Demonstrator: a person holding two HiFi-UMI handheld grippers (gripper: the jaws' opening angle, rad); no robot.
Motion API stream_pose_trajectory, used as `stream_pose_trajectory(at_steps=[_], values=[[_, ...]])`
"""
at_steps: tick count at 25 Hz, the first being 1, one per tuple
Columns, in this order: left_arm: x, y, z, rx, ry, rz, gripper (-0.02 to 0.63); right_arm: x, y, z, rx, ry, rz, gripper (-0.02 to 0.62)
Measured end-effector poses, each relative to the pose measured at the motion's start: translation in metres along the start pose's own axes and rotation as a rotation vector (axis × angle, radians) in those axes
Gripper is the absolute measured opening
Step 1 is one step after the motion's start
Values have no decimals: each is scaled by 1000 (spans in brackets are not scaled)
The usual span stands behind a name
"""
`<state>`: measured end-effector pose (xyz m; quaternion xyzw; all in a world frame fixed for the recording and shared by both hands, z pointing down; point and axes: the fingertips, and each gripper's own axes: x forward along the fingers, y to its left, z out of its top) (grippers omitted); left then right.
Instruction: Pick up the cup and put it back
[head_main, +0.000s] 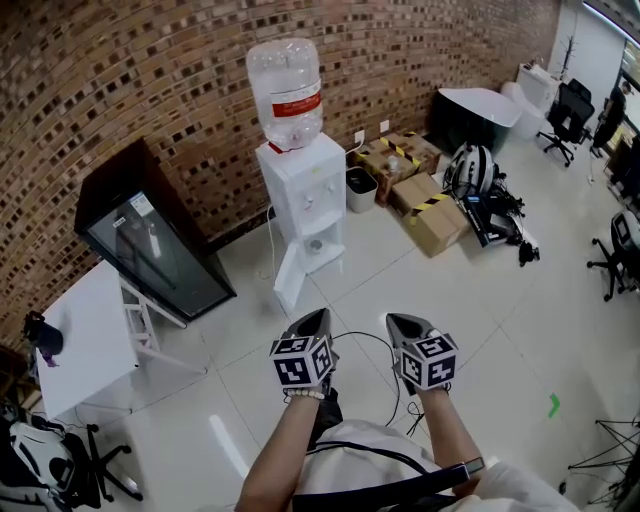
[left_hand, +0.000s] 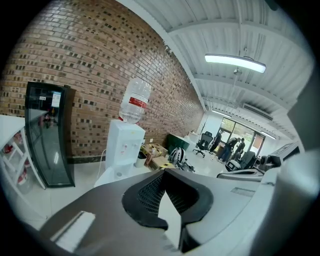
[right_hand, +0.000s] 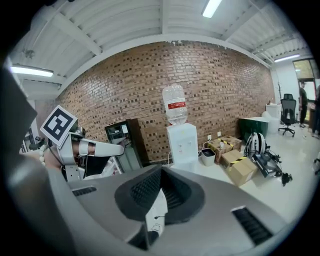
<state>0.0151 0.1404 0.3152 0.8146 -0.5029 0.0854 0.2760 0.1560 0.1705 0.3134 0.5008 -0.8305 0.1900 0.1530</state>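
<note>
Currently my left gripper (head_main: 315, 320) and right gripper (head_main: 400, 325) are both closed on nothing, well apart from the water dispenser (head_main: 300, 190); I can make out no certain cup, so progress is unreadable.

the water dispenser (head_main: 303, 190) stands against the brick wall (head_main: 150, 80), a bottle (head_main: 286, 92) on top. left of it a cabinet (head_main: 150, 235), then a table (head_main: 85, 335); right of it a bin (head_main: 361, 188), then boxes (head_main: 430, 210). nearer us, our left gripper (head_main: 320, 314) is beside the right gripper (head_main: 393, 319).
</note>
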Motion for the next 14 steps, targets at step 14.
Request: stream_pose_trajectory(at_steps=[14], values=[[-13, -9, -11, -4, 10, -29, 0, -14, 11, -11, -2, 5, -22, 5]])
